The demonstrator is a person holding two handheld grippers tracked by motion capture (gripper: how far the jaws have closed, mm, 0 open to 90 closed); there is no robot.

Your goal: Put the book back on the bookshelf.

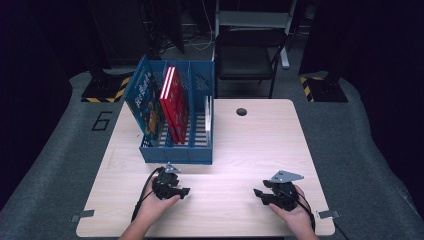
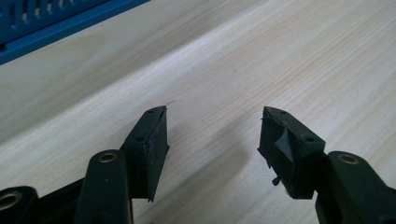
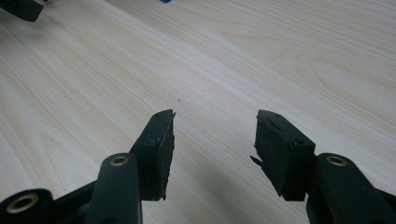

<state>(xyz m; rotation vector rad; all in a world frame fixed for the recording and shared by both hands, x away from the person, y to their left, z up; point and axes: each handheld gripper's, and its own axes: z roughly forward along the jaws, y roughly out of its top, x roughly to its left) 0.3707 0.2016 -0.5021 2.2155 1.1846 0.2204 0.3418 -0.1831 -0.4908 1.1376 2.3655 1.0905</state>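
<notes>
Left gripper (image 1: 186, 190) and right gripper (image 1: 257, 192): jaws spread wide, empty, resting low on table (image 1: 260, 145). Blue file rack (image 1: 176, 154) stood just beyond left fingers (image 2: 152, 140), holding red book (image 1: 174, 104). Risk: low approach would ram rack's front wall, shoving it.

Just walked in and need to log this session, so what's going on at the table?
A person holds a hand-held gripper in each hand low over the table, left one and right one, both open and gripping nothing. Nearest the left one stands a blue rack, with a blue book and a red book leaning in its slots. Neither book is touched.
</notes>
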